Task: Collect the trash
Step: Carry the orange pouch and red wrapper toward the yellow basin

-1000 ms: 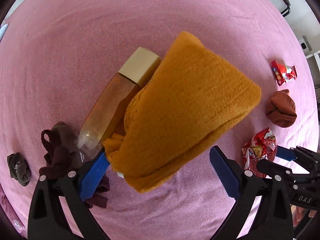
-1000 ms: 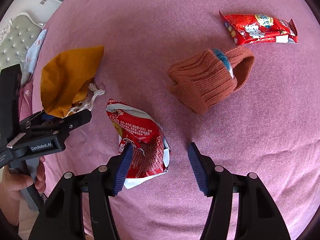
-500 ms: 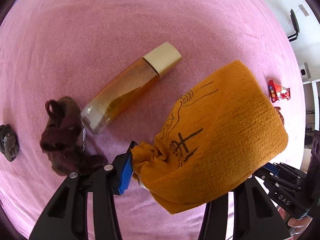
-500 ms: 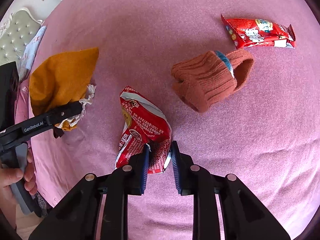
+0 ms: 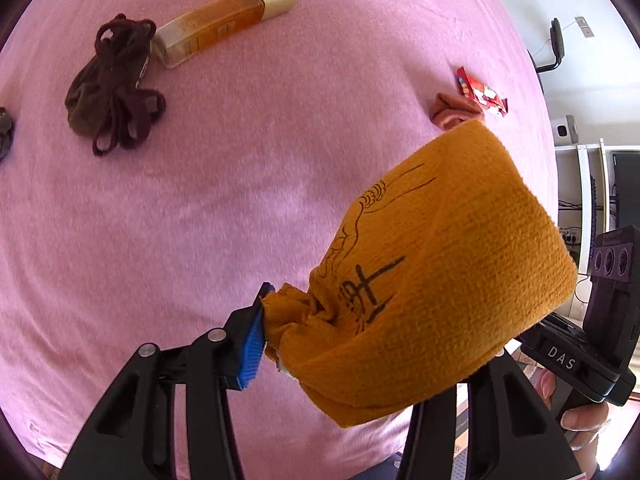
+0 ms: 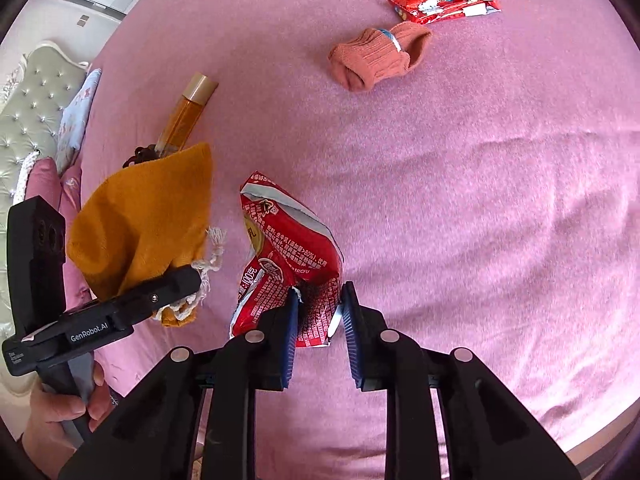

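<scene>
An orange drawstring bag (image 5: 440, 272) with black line drawings hangs over the pink bed cover (image 5: 200, 220). My left gripper (image 5: 340, 344) is shut on its gathered neck, and its right finger is hidden behind the cloth. In the right wrist view the same orange bag (image 6: 148, 216) hangs at the left from the left gripper (image 6: 176, 284). My right gripper (image 6: 320, 320) is shut on the lower edge of a crumpled red snack wrapper (image 6: 288, 256), which stands up above the cover. A second red wrapper (image 6: 444, 4) lies flat at the far side.
An amber bottle (image 5: 224, 24) with a gold cap lies beside a dark maroon cloth (image 5: 112, 92). A rust-brown sock (image 6: 376, 56) lies next to the far wrapper. A padded headboard (image 6: 36, 100) and pillows are at the left. Shelves and a monitor (image 5: 624, 184) stand beyond the bed.
Both grippers closed, the left on the bag's neck and the right on the wrapper. Both then rose and drew back, carrying the bag away from the bottle and the wrapper off the cover.
</scene>
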Motion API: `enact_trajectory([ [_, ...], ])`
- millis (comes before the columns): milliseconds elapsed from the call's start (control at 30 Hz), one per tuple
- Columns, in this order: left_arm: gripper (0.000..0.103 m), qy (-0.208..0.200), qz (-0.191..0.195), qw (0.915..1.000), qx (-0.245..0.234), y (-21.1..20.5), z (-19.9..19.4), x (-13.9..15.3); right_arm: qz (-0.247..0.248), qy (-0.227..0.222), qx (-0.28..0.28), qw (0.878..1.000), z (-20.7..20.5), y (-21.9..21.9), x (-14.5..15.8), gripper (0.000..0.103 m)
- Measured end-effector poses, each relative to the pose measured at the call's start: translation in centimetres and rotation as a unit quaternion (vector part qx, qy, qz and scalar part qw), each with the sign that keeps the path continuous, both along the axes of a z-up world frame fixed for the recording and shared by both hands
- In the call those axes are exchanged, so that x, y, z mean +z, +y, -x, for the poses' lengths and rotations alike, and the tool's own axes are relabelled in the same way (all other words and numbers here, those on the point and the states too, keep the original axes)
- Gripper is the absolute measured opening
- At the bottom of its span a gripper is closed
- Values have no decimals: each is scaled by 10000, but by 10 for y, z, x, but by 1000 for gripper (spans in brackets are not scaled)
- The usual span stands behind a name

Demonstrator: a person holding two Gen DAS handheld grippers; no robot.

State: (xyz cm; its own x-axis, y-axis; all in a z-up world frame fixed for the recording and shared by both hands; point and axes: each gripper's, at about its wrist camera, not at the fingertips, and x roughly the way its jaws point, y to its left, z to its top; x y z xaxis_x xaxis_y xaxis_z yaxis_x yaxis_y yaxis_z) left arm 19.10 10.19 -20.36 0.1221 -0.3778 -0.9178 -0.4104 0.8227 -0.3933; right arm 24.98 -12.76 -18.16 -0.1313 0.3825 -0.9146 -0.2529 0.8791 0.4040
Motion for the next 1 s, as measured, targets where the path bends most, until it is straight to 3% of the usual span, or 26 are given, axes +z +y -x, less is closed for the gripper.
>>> enact_trajectory([
  [100,48,-39,31,9999,-118,-4,14,16,-17,-86,-120,9999,26,-17,13,21],
  [333,48,-188,37,9985,-518,-76,72,32,29,-252,-566,9981,79,-57,36,21],
  [600,48,-305,1,9931,-1135,-153,92,44,-7,-391,-1046,9937,128,-120,53,21],
  [1000,49,-189,54,9740,-2257,-298,114,50,115,-321,-2027,9786,187,-270,60,21],
])
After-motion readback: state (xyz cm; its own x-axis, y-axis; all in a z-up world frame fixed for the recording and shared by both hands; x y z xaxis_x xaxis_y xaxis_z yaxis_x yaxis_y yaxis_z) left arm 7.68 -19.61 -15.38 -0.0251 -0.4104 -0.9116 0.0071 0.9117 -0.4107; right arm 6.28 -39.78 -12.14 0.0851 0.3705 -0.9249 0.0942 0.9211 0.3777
